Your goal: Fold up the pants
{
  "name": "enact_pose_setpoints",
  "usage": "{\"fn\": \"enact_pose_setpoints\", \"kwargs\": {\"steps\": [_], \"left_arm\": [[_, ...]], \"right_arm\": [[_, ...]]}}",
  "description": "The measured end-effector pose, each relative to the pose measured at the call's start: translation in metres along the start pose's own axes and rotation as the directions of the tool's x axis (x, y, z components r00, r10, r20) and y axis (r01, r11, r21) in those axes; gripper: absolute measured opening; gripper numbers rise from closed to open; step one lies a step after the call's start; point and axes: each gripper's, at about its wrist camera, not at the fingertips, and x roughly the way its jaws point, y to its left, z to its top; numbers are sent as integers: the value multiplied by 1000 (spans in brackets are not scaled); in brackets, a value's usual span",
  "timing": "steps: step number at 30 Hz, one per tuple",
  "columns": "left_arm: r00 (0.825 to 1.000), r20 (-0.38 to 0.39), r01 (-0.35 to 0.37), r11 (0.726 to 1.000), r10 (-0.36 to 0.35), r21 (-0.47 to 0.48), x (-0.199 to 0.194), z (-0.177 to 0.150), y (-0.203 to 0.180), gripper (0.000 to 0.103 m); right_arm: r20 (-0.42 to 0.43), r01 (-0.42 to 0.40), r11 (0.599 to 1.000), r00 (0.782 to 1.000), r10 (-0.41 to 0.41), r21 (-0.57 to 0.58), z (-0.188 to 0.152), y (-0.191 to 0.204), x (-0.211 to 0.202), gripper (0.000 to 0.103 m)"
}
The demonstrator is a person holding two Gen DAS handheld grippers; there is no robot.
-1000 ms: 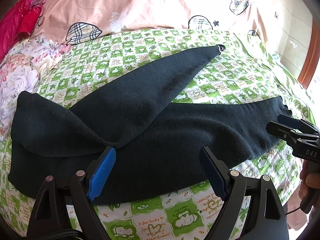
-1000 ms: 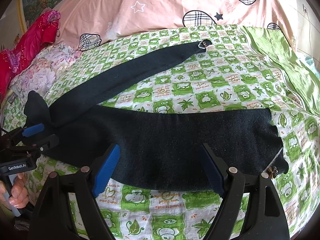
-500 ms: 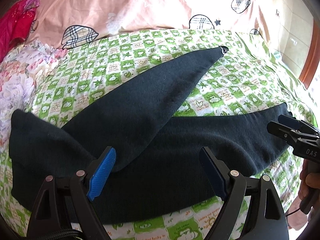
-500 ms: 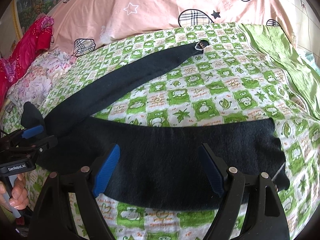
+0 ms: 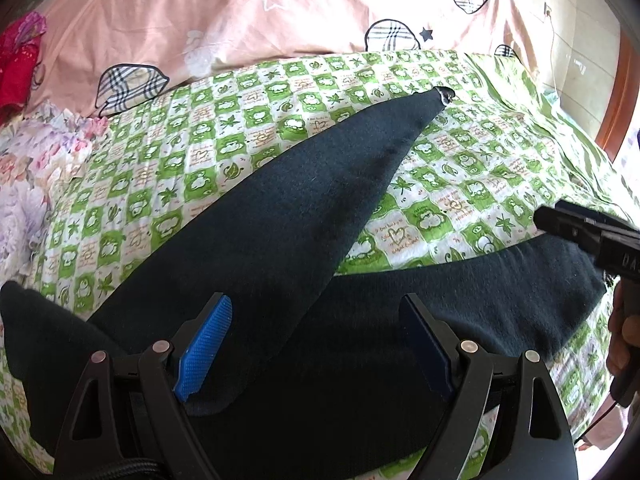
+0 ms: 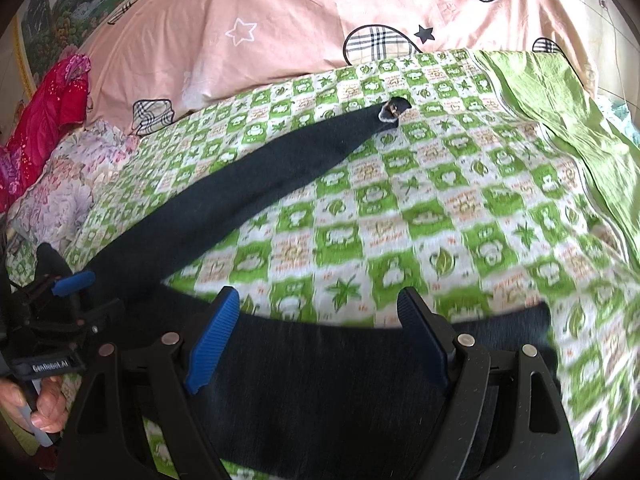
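Note:
Dark navy pants (image 5: 288, 240) lie spread on a green and white checked bedsheet (image 5: 248, 136). One leg runs up to the far right and its cuff (image 5: 442, 96) lies flat. The other leg (image 5: 500, 300) runs right along the near edge. My left gripper (image 5: 316, 344) is open and empty, low over the crotch and waist area. My right gripper (image 6: 318, 336) is open and empty, low over the near leg (image 6: 340, 380). The far leg also shows in the right wrist view (image 6: 248, 188). Each gripper shows at the edge of the other's view, the right one (image 5: 576, 228) and the left one (image 6: 64, 304).
A pink quilt with plaid hearts (image 5: 280, 20) is piled at the back of the bed. A floral cloth (image 5: 28, 168) and a red garment (image 5: 16, 60) lie at the left. A plain green sheet (image 6: 560, 112) lies at the right. A wooden frame (image 5: 616, 92) stands far right.
Both grippers have moved forward and lower over the pants, which now sit closer in both views. Both stay open. The pants have not changed shape.

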Motion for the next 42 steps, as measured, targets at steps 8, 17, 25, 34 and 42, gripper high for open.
{"fn": "enact_pose_setpoints", "kwargs": {"steps": [8,17,25,34,42], "left_arm": [[999,-23,-42,997,43,58,26,16,-7,86],[996,-66,-58,991,66,120,64,42,-16,86],[988,-124,-72,981,96,179,101,51,-22,86],[993,-113,-10,975,36,223,106,51,-28,55],[993,-114,0,980,23,198,99,58,-20,7]], "right_arm": [[15,-88,993,996,87,83,43,-20,28,82],[16,-66,969,998,64,237,106,-67,88,59],[29,-60,940,998,53,337,140,-104,133,49],[40,-137,919,991,131,370,151,-108,160,9],[97,-183,922,983,159,342,150,-98,114,6]]}}
